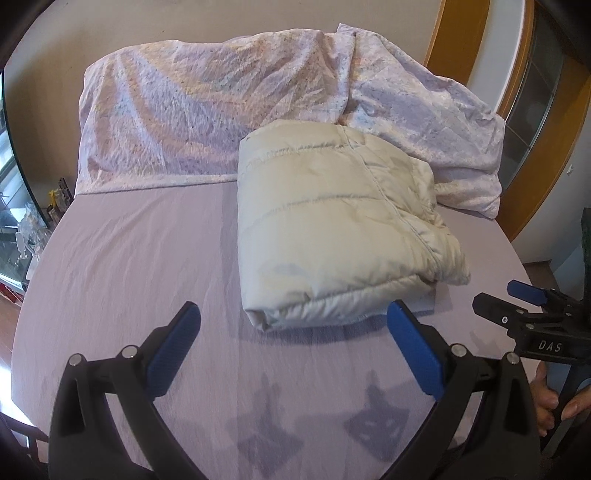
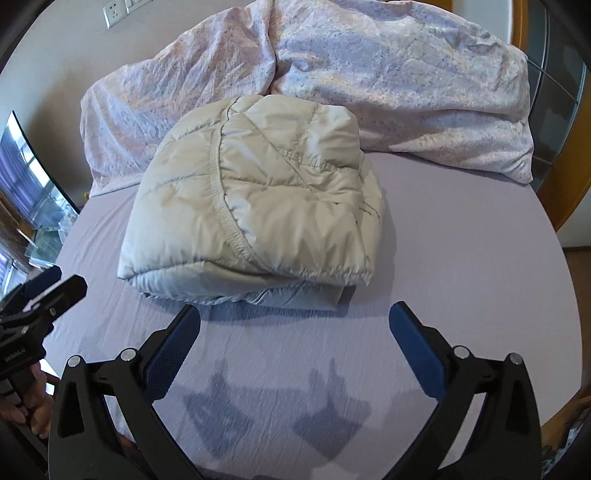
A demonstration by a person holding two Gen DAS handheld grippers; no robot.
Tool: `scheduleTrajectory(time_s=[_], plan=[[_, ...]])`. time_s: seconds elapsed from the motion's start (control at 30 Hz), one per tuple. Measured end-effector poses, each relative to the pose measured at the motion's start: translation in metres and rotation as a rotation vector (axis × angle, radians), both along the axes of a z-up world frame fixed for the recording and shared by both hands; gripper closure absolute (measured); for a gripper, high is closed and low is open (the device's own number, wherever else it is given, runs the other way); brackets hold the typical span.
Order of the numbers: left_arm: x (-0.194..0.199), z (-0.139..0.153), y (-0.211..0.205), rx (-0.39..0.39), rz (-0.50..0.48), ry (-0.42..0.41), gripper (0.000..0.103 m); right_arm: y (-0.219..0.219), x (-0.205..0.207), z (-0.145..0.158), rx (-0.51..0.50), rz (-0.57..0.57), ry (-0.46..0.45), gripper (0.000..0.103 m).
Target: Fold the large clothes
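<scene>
A cream quilted puffer jacket lies folded into a compact bundle on the lilac bed sheet; it also shows in the right wrist view. My left gripper is open and empty, held just short of the bundle's near edge. My right gripper is open and empty, also just short of the bundle's near edge. The right gripper shows at the right edge of the left wrist view. The left gripper shows at the left edge of the right wrist view.
A crumpled floral duvet lies along the far side of the bed, also in the right wrist view. A wooden door frame stands far right. Glass shelving with small items is at the left.
</scene>
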State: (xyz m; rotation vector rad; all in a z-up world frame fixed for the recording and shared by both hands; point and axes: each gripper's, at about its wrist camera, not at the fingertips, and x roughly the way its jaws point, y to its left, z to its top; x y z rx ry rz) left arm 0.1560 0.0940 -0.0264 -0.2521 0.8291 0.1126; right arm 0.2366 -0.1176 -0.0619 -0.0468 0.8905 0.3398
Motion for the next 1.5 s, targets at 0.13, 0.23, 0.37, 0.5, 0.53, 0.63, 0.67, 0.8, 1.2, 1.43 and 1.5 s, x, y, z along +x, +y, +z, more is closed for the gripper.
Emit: scheduleTrajectory(time_s=[0.13,0.23,0.37,0.5,0.53,0.63,0.67,0.8,1.2,1.43,1.5], plan=[[-0.011,0.003,-0.006,-0.002,-0.006,-0.009,0.002,-0.004,-0.01,0.002,0.021,-0.003,-0.005,0.001],[-0.017,0.005,-0.01,-0.003,-0.011,-0.013,0.002,-0.006,-0.017,0.002,0.037,-0.005,-0.005,0.001],[-0.021,0.002,-0.011,-0.016,-0.008,-0.004,0.002,-0.009,-0.022,-0.001,0.056,0.001,0.018,0.001],[-0.022,-0.002,-0.012,-0.034,-0.009,0.01,0.002,-0.005,-0.023,-0.007,0.064,0.015,0.047,0.001],[-0.021,-0.002,-0.012,-0.035,-0.01,0.012,0.002,-0.004,-0.024,-0.008,0.064,0.017,0.051,0.001],[-0.021,-0.004,-0.014,-0.039,-0.013,0.017,0.002,-0.002,-0.025,-0.01,0.061,0.026,0.058,0.001],[-0.021,-0.005,-0.014,-0.041,-0.013,0.018,0.002,-0.002,-0.026,-0.01,0.06,0.029,0.057,0.001],[-0.022,-0.006,-0.014,-0.052,-0.01,0.018,0.002,-0.001,-0.028,-0.009,0.065,0.032,0.048,0.001],[-0.024,-0.006,-0.014,-0.071,-0.009,0.008,0.002,-0.006,-0.028,-0.008,0.108,0.033,0.045,0.001],[-0.024,-0.005,-0.015,-0.073,-0.009,0.004,0.002,-0.007,-0.028,-0.008,0.11,0.035,0.044,0.001],[-0.024,-0.005,-0.016,-0.072,-0.009,0.004,0.002,-0.007,-0.028,-0.008,0.111,0.035,0.044,0.001]])
